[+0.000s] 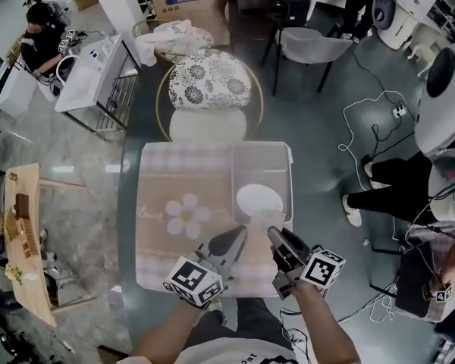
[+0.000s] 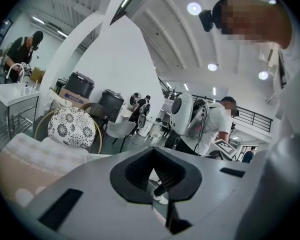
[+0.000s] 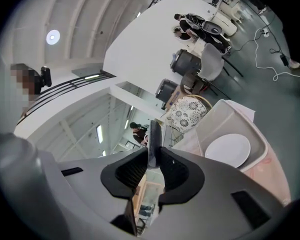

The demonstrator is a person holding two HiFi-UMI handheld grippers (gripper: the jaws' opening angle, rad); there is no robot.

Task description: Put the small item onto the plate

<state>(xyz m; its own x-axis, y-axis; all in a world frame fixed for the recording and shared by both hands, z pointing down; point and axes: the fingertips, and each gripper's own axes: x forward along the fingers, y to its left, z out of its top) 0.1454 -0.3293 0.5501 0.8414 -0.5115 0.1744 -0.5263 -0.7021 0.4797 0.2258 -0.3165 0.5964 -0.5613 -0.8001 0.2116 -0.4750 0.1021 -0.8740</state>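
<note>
A white plate point(image 1: 259, 202) lies in a white tray point(image 1: 235, 169) at the right of the checked tablecloth point(image 1: 178, 180). My right gripper point(image 1: 274, 234) is at the plate's near edge, shut on a thin, flat dark item point(image 3: 153, 140) that sticks out past the fingertips. In the right gripper view point(image 3: 153, 153) the plate point(image 3: 227, 150) lies off to the right in the tray point(image 3: 240, 115). Beside it on the left, my left gripper point(image 1: 238, 235) points at the tray's near left corner. Its tips meet with nothing between them point(image 2: 151, 155).
A chair with a flower-print cushion point(image 1: 209, 82) stands at the table's far side, a grey chair point(image 1: 311, 45) beyond it. Cables point(image 1: 379, 120) lie on the floor at the right, near a person's legs point(image 1: 387, 196). A wooden shelf point(image 1: 23, 233) stands left.
</note>
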